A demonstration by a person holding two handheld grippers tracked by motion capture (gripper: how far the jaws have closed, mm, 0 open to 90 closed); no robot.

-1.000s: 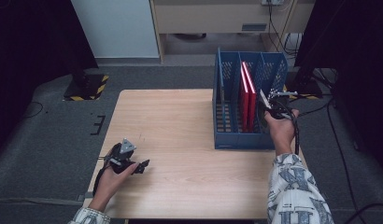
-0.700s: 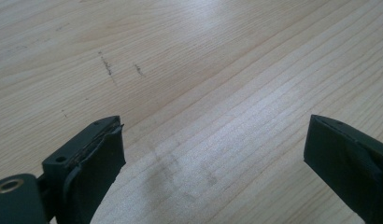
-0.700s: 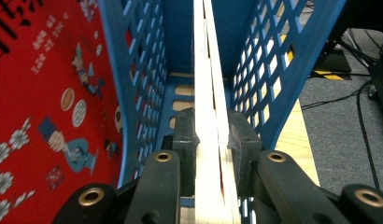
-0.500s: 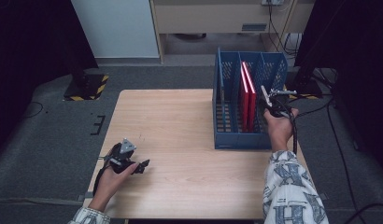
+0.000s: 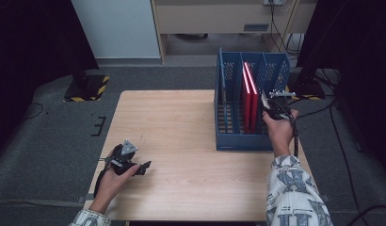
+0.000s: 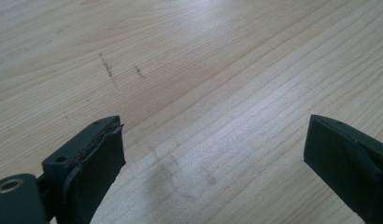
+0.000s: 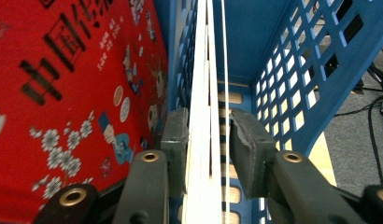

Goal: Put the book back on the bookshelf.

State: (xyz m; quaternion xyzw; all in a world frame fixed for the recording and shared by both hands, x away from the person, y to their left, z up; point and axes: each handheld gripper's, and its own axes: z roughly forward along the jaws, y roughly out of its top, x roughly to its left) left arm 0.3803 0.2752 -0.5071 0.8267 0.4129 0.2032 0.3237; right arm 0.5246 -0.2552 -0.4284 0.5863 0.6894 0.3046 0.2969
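We start with the table point(image 5: 181, 122), a pale wooden top that carries everything here. At about two o'clock on it stands the blue file rack point(image 5: 250, 101), a slotted plastic organiser whose dividers keep thin things upright. In one of its middle slots stand the red books point(image 5: 249, 96), on edge and leaning slightly; the rack is there to hold them vertical, so they need no support from us.

At the rack's right side, near three o'clock, our right gripper point(image 5: 271, 107) reaches in over the wall. In the right gripper view its jaws straddle the white page edges of a book point(image 7: 206, 116), with the red cover point(image 7: 77, 93) spreading out to the left. The jaws have just been opening: the left pad lies against the pages, while a clear gap shows between the right pad point(image 7: 245, 149) and the book, so we judge the grip is released and the book stands on its own in the slot. It looks as though the placing is finished.

Our left gripper point(image 5: 132, 165) rests at about seven o'clock, well apart from the rack. Its jaws are spread wide over bare wood point(image 6: 203, 93), holding nothing, parked out of the way.
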